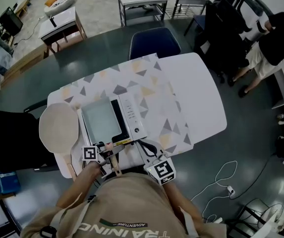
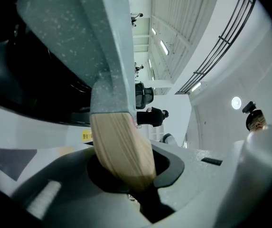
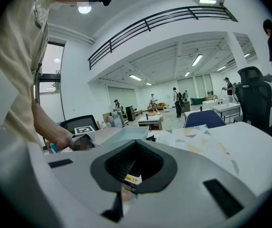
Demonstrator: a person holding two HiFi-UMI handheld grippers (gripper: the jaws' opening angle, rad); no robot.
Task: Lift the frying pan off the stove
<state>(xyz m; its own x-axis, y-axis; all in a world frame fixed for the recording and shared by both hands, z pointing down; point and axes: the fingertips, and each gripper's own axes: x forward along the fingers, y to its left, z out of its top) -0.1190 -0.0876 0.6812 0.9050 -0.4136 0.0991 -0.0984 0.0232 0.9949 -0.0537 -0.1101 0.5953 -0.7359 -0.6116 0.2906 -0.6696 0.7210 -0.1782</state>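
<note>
As I look down in the head view, table (image 1: 201, 93): white, with a cloth (image 1: 132, 78) of grey and yellow triangles laid across it.
stove (image 1: 132, 114): flat and white, on the cloth near my edge, with its button strip on the right.
frying pan (image 1: 101, 119): square and grey, over the stove's left part; I cannot tell whether it touches the top.
left gripper (image 1: 104, 151): at the stove's near edge, up against the pan's near side.
right gripper (image 1: 148, 148): just beside the left one, on its right, clear of the pan.
round beige disc (image 1: 57, 127): on the table just left of the stove.
chair (image 1: 154, 41): blue, at the table's far side.

left gripper view, handle (image 2: 121, 148): its wooden end sits in the dark hollow between my jaws, which are clamped on it.
left gripper view, frying pan: speckled grey, rising up and away from the handle.
left gripper view, yellow label (image 2: 86, 136): on the stove's white edge, under the pan.

right gripper view, right gripper: jaws drawn nearly together with only a narrow slit between them, holding nothing.
right gripper view, marker cube (image 3: 83, 129): my left gripper's, off to the left.
right gripper view, table: white, stretching away on the right.
</note>
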